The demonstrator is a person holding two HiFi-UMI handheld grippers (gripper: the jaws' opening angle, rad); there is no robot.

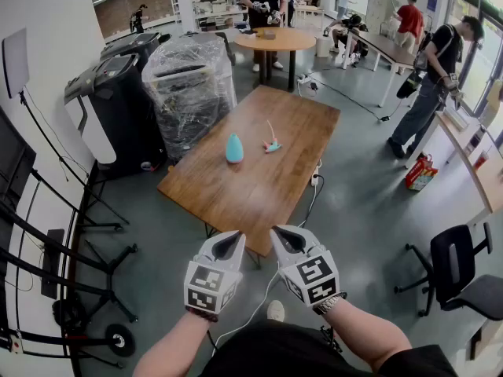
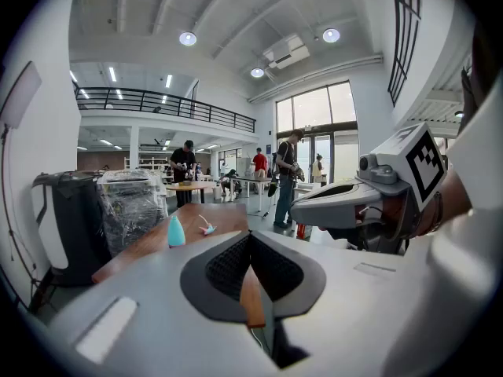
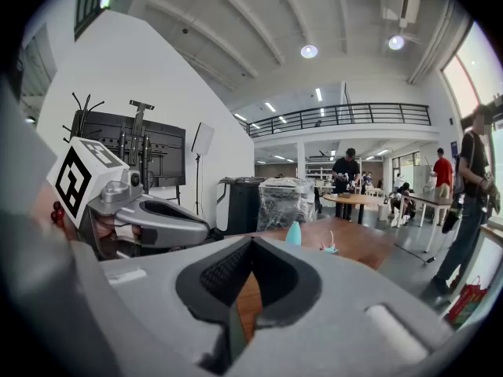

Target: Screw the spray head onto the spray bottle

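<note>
The person holds both tools low and close to the body, bare forearms reaching forward. The white left gripper [image 1: 226, 246] and white right gripper [image 1: 288, 240] sit side by side, nearly touching, each with its marker cube toward the body and its tips aimed forward and down at the near edge of the table. The left fingers [image 2: 224, 267] are pressed fully together with nothing between them. The right fingers [image 3: 224, 277] are closed and empty too.

Both task items lie well beyond the grippers, near the middle of the brown rectangular wooden tabletop [image 1: 259, 191]. The pale turquoise egg-shaped spray bottle [image 1: 234, 148] stands upright, its long axis vertical and its narrow end up. Just beside it, apart from it on the right, the small pink-and-turquoise spray head [image 1: 271, 145] rests on the wood, its thin tube slanting upward.

The table stands on a grey floor [image 1: 354, 203] in a large open hall. A plastic-wrapped bin [image 1: 189, 81] and a black bin [image 1: 118, 100] are at its far left. A round wooden table [image 1: 275, 39] with people around it stands farther back, and a black office chair [image 1: 456, 273] is at the right.
</note>
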